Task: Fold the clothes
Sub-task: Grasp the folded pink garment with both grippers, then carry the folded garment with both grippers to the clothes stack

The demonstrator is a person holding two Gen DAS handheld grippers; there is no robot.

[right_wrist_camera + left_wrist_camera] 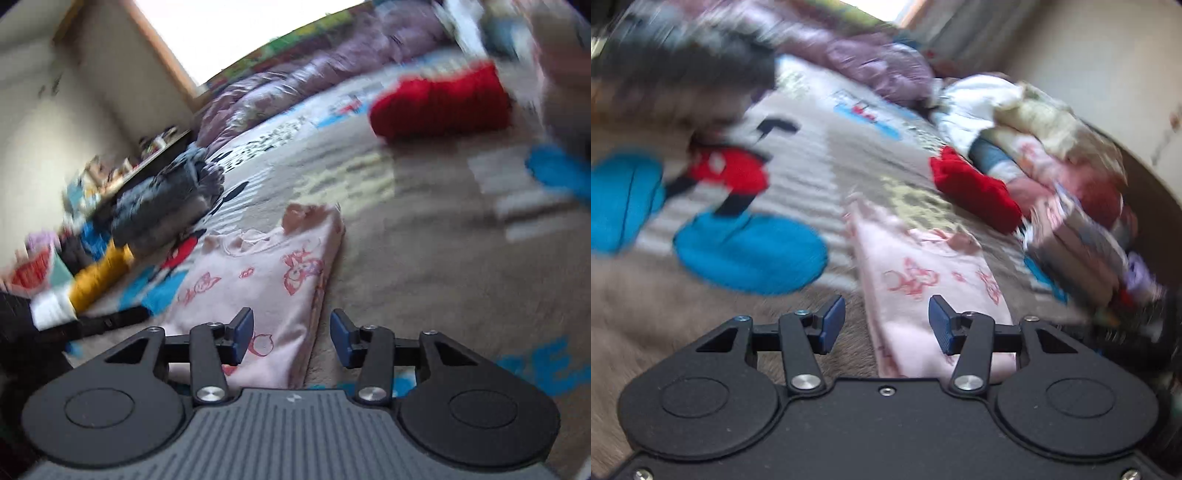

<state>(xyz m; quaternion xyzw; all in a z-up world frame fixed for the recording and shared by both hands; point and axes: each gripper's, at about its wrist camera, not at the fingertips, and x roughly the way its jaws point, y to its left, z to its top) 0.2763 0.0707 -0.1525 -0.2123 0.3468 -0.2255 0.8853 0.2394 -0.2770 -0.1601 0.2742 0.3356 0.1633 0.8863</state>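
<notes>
A folded pink garment (pixel 923 291) lies flat on a cartoon-print blanket (pixel 798 177) on the bed, near both claws. The left claw (pixel 887 323) and right claw (pixel 291 334) gape empty. Folded clothes (pixel 1052 177) pile at right, a cream wall (pixel 74 103) beyond.

open blanket (pixel 424 236) between red garment (pixel 439 107) and dark pile (pixel 162 203)

Your pink garment (pixel 934 280) runs under the left gripper (pixel 887 325), its near end hidden. Beyond the garment, the clothes pile (pixel 1052 177) and dark heap (pixel 162 206) smear with blur, pieces indistinguishable.
</notes>
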